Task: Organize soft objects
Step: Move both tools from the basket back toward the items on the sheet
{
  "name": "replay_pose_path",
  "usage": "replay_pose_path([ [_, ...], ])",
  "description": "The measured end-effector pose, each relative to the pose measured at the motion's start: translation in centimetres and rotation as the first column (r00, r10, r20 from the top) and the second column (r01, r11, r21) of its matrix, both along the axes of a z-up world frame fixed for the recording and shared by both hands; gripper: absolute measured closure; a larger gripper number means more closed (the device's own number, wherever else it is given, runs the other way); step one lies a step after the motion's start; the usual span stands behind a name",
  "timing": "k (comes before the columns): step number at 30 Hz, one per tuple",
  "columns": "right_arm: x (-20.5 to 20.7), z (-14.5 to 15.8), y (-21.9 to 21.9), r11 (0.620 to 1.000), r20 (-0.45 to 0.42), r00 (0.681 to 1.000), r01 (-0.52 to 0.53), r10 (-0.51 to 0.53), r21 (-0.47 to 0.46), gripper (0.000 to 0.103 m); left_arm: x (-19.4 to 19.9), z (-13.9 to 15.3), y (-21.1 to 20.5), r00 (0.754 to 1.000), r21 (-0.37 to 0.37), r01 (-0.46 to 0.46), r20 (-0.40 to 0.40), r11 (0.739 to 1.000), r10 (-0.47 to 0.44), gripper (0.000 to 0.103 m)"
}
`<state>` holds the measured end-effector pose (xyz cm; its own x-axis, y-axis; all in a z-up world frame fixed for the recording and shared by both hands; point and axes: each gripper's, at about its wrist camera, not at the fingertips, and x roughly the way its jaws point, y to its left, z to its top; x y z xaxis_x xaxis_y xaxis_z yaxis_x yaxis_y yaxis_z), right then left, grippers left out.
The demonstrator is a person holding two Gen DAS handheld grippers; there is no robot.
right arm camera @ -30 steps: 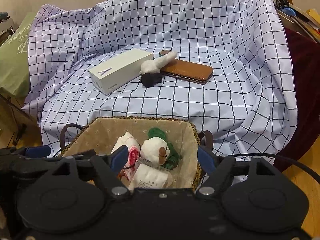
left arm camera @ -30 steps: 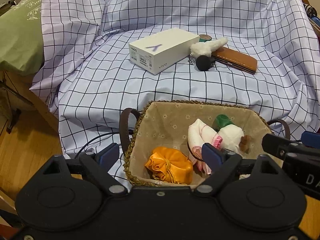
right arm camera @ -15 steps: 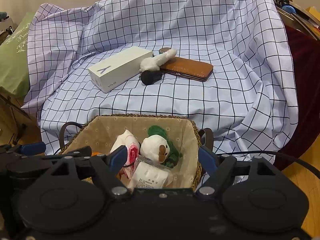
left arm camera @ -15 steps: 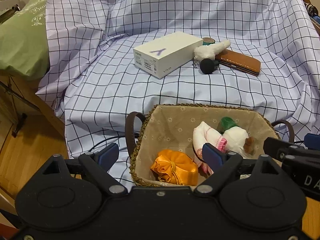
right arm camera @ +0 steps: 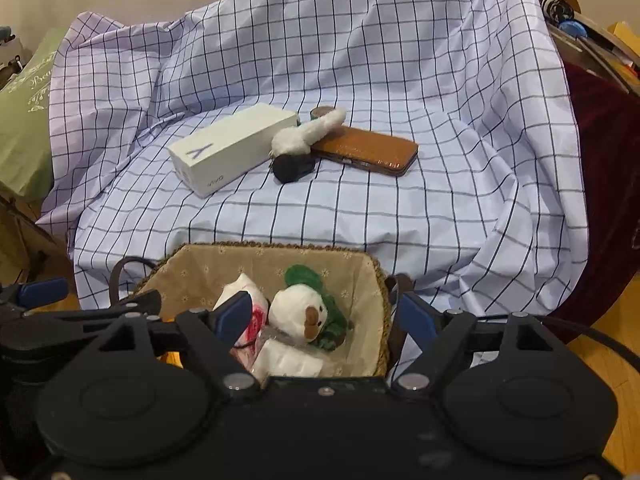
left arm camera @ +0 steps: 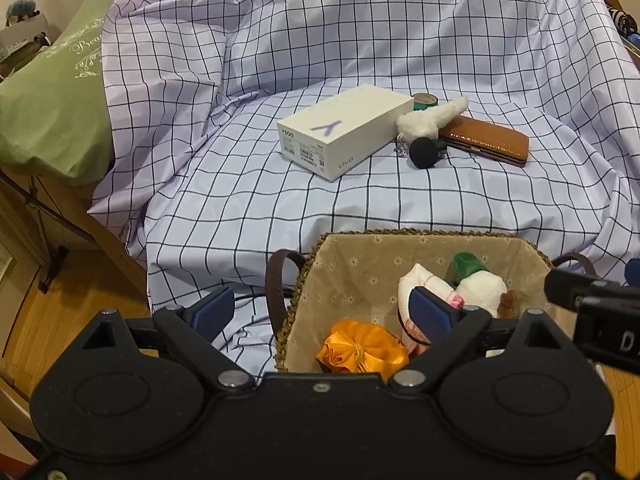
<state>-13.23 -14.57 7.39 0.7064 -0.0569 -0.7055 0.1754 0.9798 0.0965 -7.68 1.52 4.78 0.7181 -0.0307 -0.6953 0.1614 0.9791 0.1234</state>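
A woven basket [left arm camera: 404,235] with a beige flowered lining stands at the near edge of the checked sheet. In it lie an orange satin pouch [left arm camera: 360,350], a rolled white and pink cloth [left arm camera: 420,284] and a white plush toy [right arm camera: 298,312] with a green hat, above a tissue pack [right arm camera: 288,360]. My left gripper [left arm camera: 322,310] hovers over the basket's left rim, its jaws opening with nothing pressed between them. Over the basket's right half my right gripper [right arm camera: 325,315] is opening too, and its pads touch nothing. A white fluffy piece [left arm camera: 430,118] and a black ball [left arm camera: 423,152] lie farther back.
On the sheet behind the basket lie a white phone box [left arm camera: 344,130], a brown leather case [left arm camera: 486,140] and a small green tape roll [left arm camera: 425,100]. A green pillow [left arm camera: 52,112] lies at the left and a dark red cloth [right arm camera: 600,160] at the right. Wooden floor shows on both sides.
Both pairs of jaws have spread wider. In the left wrist view the basket and box have slid lower in the picture as that gripper tipped up a little. The right view is unchanged.
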Motion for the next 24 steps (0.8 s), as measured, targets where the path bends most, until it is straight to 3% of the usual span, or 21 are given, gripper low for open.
replay_pose_path([
  [10, 1.9, 1.4, -0.7, 1.000, 0.033, 0.999, 0.003, -0.003, -0.021, 0.020, 1.7, 0.9, -0.6, 1.000, 0.023, 0.020, 0.015, 1.000, -0.020, 0.008],
  [24, 7.0, 0.0, -1.9, 1.000, -0.040, 0.999, 0.008, -0.009, -0.019, 0.020, 4.6, -0.4, -2.1, 0.997, 0.037, 0.048, -0.055, 0.998, -0.046, 0.008],
])
